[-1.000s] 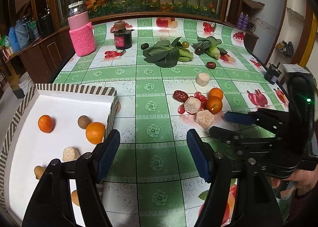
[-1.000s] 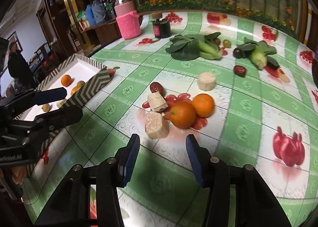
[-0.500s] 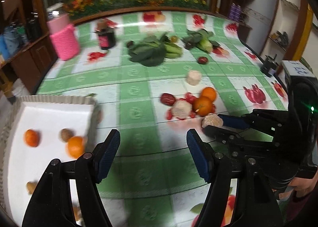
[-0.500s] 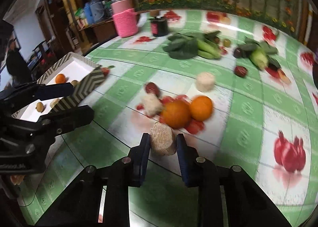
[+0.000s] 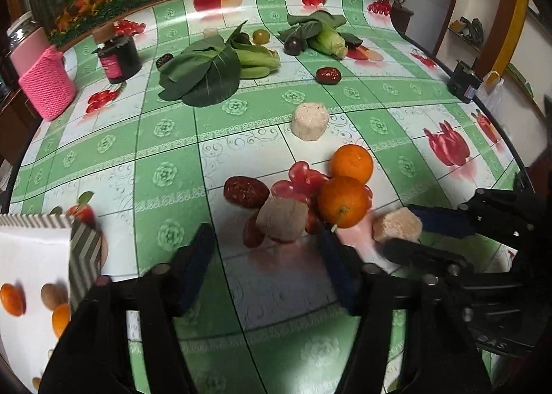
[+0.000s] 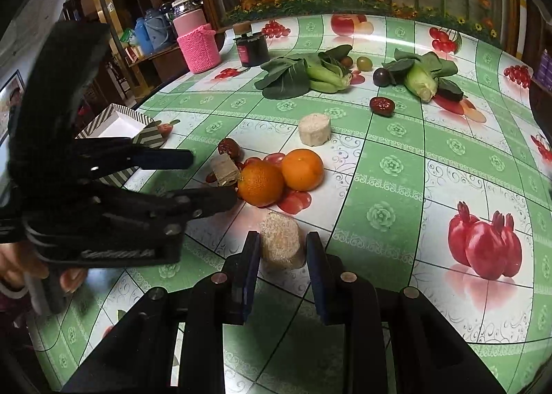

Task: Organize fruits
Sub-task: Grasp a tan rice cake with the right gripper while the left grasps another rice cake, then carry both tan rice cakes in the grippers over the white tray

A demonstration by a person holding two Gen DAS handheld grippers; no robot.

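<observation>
Right gripper [image 6: 280, 268] closing on a beige cylindrical piece [image 6: 282, 239]; left gripper [image 5: 265, 266] approaching a neighbouring brown piece [image 5: 282, 220].

Pinching the beige piece between blue pads [image 6: 249, 264], apparently in contact on both flanks though not certainly squeezing, at 6 o'clock of the two oranges [image 6: 281, 176], gripping across the curved sides, probably so the flat ends remain free for setting down. Holding left jaws spread wide, straddling nothing, aiming toward the brown piece at 9 o'clock of the nearer orange [image 5: 343, 201], likely readying a second pick. Waiting at 8 o'clock in the left view: the striped-rim white tray [image 5: 84, 252], already containing fruit, presumably the destination. Remaining at 12 o'clock: leafy greens [image 5: 203, 71], seemingly outside the sorting.
</observation>
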